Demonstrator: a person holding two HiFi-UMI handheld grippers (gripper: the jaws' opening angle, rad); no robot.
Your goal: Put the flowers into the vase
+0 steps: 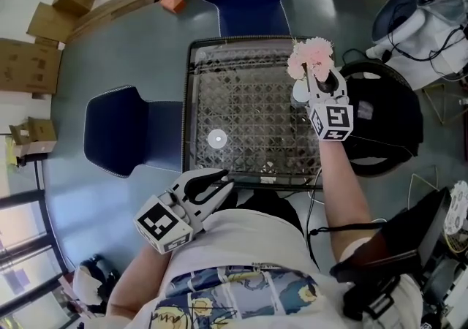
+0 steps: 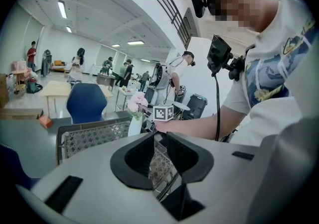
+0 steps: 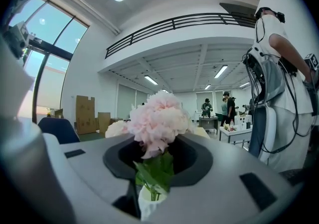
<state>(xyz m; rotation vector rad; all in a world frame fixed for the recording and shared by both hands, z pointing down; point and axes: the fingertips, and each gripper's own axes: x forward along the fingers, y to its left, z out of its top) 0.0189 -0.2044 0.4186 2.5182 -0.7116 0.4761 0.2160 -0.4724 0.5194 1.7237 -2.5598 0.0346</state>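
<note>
The pink ruffled flowers stand in the small white vase at the right of the grey metal-mesh table, with the right gripper parted loosely round the stems: seemingly the release step. Next it must back away without snagging leaves or tipping the vase. The left gripper hangs slightly open and empty at the near edge, with blue chairs beside the table.

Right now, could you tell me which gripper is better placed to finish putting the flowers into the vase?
Right. The right gripper is at the vase with the flowers between its jaws. The left gripper sits empty at the table's near edge.
</note>
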